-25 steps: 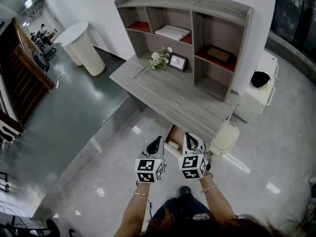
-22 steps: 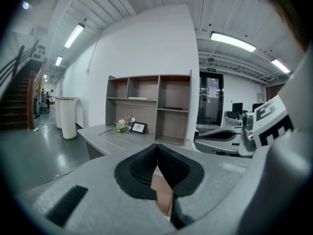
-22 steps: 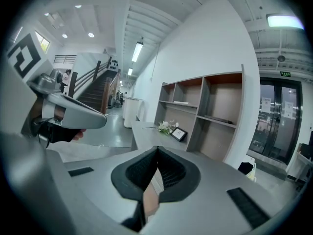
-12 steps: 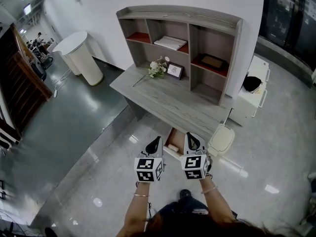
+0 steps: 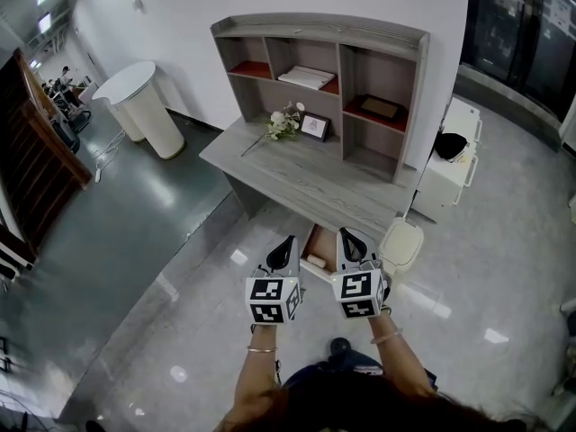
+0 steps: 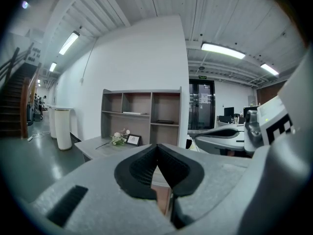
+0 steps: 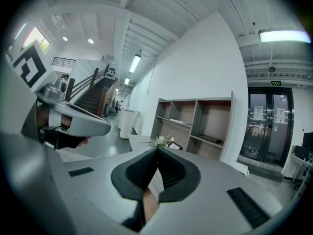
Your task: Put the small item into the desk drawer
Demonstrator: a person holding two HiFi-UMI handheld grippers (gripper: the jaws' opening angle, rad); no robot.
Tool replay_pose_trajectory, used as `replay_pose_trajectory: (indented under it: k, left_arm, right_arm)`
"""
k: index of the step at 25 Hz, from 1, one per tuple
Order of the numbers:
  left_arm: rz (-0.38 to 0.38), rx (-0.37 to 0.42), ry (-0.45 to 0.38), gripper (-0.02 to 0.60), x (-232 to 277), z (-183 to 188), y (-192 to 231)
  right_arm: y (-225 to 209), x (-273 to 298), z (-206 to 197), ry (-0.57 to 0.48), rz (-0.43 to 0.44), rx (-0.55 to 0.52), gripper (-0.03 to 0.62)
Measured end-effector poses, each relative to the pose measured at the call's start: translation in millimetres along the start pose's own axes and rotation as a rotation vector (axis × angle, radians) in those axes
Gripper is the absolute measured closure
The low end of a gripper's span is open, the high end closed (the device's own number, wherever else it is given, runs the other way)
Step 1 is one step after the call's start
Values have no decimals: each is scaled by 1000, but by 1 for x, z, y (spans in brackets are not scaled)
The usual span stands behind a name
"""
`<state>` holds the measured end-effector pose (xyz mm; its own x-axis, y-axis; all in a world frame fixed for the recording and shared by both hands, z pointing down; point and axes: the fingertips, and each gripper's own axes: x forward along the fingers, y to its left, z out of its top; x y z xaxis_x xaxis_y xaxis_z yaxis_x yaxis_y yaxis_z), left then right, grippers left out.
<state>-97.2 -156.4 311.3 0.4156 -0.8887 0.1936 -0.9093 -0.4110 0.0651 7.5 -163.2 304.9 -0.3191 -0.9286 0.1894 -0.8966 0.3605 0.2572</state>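
Note:
The grey desk (image 5: 297,174) has its drawer (image 5: 317,239) pulled open, showing a reddish-brown inside. A small pale item (image 5: 314,260) lies in the drawer near its front. My left gripper (image 5: 289,242) and right gripper (image 5: 345,235) hang side by side above the floor in front of the drawer, both pointing toward the desk. Each is shut with nothing between its pads. In the left gripper view the left gripper (image 6: 157,146) has its pads meeting at the tip. The right gripper (image 7: 157,150) looks the same in the right gripper view.
A shelf hutch (image 5: 342,52) stands on the desk, with flowers (image 5: 283,121) and a small picture frame (image 5: 315,126) in front of it. A white bin (image 5: 399,244) and a white cabinet (image 5: 445,187) stand to the right. At far left is a white round stand (image 5: 139,106).
Both grippers have risen together and stayed shut. The desk and drawer now look a little farther off and lower in the head view.

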Motion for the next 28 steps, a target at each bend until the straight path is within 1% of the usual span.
replay_pose_trajectory:
  k: [6,15,28]
  left_arm:
    - [-7,24,-26,566,-22,17,-5]
    - [-26,53,-73,566,-51,40,-14]
    - [-38,77,-120,566,-94,55,-22]
  right_arm:
    - [10,-20,19,-20,7,-8,592]
    - [23,-45,38,-47,3,18,592]
    - [40,-78,57,-80,-8,11,592]
